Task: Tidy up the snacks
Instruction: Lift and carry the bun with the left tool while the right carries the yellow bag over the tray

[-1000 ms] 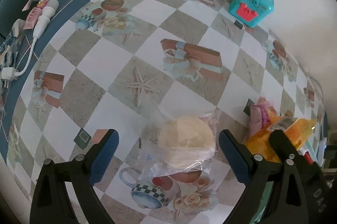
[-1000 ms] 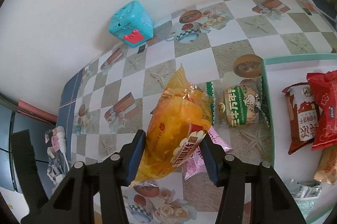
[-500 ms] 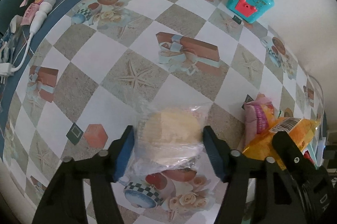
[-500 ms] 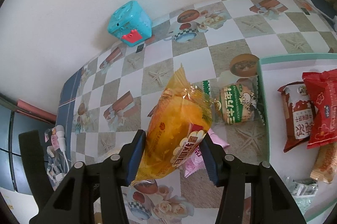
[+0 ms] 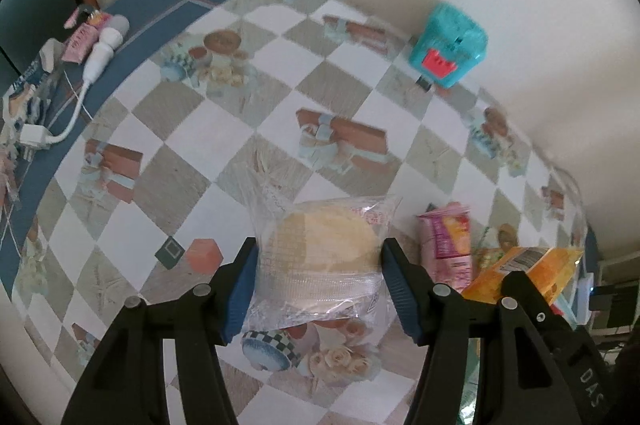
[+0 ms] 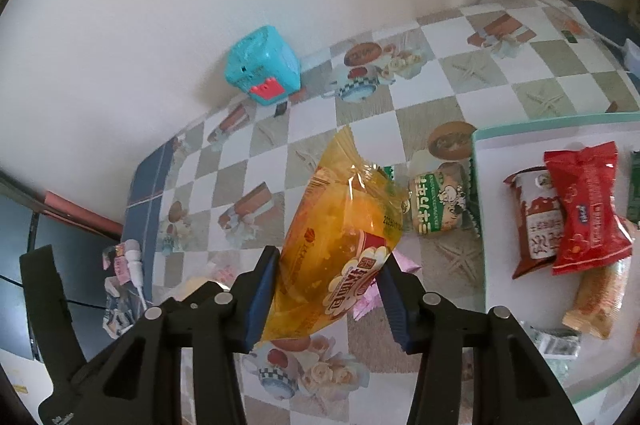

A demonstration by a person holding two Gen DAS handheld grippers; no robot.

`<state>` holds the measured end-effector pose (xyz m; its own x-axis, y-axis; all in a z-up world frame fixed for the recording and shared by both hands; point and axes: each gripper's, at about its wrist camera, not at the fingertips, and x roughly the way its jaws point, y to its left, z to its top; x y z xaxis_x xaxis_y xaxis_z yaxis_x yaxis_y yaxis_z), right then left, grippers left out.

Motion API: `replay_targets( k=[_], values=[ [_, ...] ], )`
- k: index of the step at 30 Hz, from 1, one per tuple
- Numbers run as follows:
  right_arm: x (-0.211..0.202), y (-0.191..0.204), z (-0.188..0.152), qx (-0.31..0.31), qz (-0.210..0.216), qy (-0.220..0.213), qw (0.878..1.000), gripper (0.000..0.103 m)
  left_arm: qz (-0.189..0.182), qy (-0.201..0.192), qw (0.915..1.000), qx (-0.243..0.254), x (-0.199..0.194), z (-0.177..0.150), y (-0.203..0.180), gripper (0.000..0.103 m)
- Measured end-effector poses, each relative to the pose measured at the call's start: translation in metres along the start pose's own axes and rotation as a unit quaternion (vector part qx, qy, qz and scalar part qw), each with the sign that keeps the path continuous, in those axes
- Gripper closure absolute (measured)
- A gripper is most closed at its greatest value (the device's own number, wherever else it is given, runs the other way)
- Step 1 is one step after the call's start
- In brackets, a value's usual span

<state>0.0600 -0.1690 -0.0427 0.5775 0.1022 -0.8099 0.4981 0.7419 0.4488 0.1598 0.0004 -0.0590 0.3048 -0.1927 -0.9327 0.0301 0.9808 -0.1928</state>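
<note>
A round pale cake in a clear bag (image 5: pixel 328 237) hangs just above the checkered tablecloth. My left gripper (image 5: pixel 320 253) grips it, and both blue pads press on the bag as the jaws keep closing. An orange bread packet (image 6: pixel 340 217) is held up off the table in my right gripper (image 6: pixel 331 257), whose jaws squeeze it from both sides and are still closing a little. The same orange bread packet (image 5: pixel 524 265) shows at the right of the left wrist view. A white tray with a teal rim (image 6: pixel 560 119) lies to the right and holds red packets (image 6: pixel 588 209) and other snacks.
A green and white packet (image 6: pixel 440 201) lies on the cloth beside the tray, and a pink packet (image 5: pixel 446 245) lies between the grippers. A teal toy box (image 5: pixel 448 53) stands by the wall. A white device with a cable (image 5: pixel 104 49) sits at the far left edge.
My left gripper went from wide open around the cake to shut on it, then rose with it. The right gripper rose a little with the orange packet.
</note>
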Motion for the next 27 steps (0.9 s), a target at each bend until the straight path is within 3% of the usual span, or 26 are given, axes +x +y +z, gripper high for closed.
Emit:
replay_targets(
  k=[13,27],
  values=[
    [-0.063,-0.023,0.001,0.029,-0.045,-0.044,0.998,0.051,-0.03,-0.057,0.9976,0.026,-0.06,-0.015,-0.021,0.04],
    [-0.106,-0.107,-0.003,0.123,-0.092,-0.067,0.986,0.051,-0.041,-0.066,0.9928,0.091,-0.079,-0.056,-0.065,0.04]
  ],
)
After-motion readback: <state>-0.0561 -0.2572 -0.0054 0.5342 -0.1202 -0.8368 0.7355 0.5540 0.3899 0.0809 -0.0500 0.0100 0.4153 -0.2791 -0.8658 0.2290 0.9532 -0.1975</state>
